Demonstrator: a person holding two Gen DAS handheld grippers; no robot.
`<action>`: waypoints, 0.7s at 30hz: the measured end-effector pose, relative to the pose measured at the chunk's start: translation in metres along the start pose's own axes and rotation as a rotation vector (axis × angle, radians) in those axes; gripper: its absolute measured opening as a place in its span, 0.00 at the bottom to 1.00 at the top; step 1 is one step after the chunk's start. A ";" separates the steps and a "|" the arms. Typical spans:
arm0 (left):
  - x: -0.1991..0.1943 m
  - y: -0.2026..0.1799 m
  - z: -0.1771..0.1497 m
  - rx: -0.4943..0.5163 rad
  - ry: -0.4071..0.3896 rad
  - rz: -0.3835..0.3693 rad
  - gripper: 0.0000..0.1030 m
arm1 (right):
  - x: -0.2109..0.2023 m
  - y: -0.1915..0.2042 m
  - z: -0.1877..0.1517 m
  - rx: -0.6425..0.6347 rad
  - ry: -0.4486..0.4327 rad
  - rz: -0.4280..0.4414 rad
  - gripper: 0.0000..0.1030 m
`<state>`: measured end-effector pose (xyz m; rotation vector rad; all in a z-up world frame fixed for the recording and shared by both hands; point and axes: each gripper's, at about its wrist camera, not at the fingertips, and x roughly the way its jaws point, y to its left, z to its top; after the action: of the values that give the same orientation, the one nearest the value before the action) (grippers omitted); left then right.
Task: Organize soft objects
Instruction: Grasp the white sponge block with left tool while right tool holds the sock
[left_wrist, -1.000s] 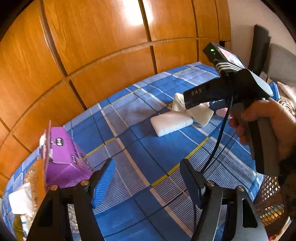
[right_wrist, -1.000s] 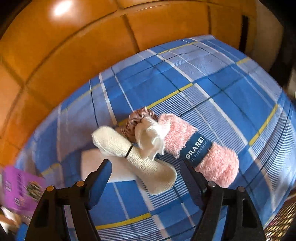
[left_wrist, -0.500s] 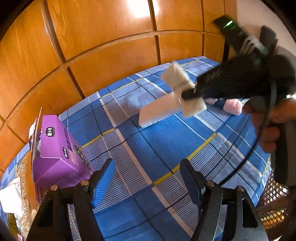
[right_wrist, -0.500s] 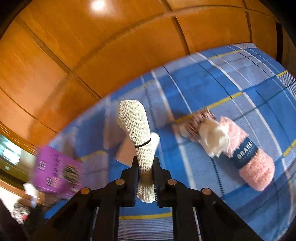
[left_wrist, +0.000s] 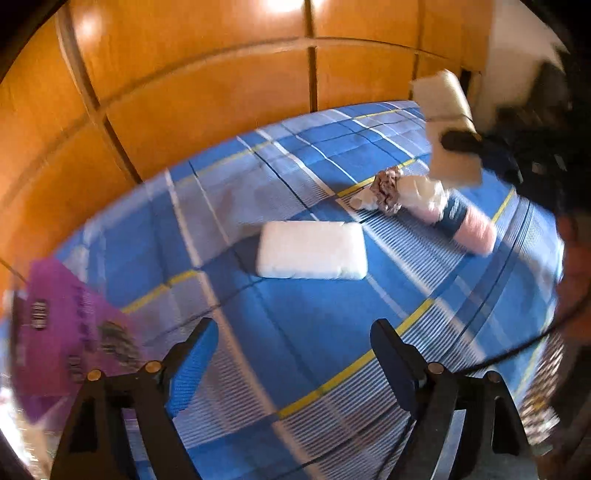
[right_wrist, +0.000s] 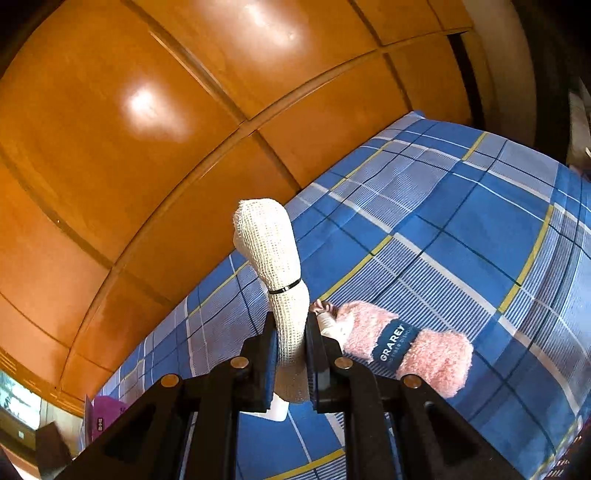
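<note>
My right gripper (right_wrist: 290, 343) is shut on a cream mesh roll (right_wrist: 275, 254) bound by a thin black band, and holds it up above the blue plaid bedcover (right_wrist: 461, 229). The same roll (left_wrist: 448, 125) shows at the upper right of the left wrist view, lifted in the right gripper (left_wrist: 460, 142). A pink fluffy cloth roll (right_wrist: 413, 343) with a dark blue label lies just right of the fingers, also seen as the pink roll (left_wrist: 472, 225). A white foam sponge (left_wrist: 312, 249) lies flat ahead of my left gripper (left_wrist: 293, 358), whose jaws are opening with nothing between them.
A brownish scrunchie (left_wrist: 386, 188) and a white crumpled cloth (left_wrist: 424, 192) lie by the pink roll. A purple box (left_wrist: 62, 332) stands at the left, also seen as the purple box (right_wrist: 105, 417). Wooden wardrobe panels (left_wrist: 221, 92) rise behind the bed.
My right gripper shut on the cream mesh roll and lifted it off the bedcover. My left gripper moved toward the white sponge and its jaws spread a little wider.
</note>
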<state>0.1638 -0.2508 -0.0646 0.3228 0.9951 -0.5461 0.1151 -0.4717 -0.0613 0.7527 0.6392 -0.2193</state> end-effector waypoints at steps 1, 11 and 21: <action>0.005 0.001 0.004 -0.030 0.019 -0.020 0.82 | -0.001 0.000 0.000 0.006 -0.003 0.000 0.12; 0.058 0.005 0.046 -0.320 0.147 -0.169 0.82 | -0.005 -0.009 0.001 0.051 -0.012 0.029 0.12; 0.079 0.024 0.061 -0.496 0.171 -0.155 0.83 | -0.013 -0.030 0.005 0.150 -0.054 0.021 0.12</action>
<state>0.2544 -0.2840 -0.1010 -0.1541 1.2901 -0.3977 0.0946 -0.4972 -0.0681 0.8945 0.5674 -0.2697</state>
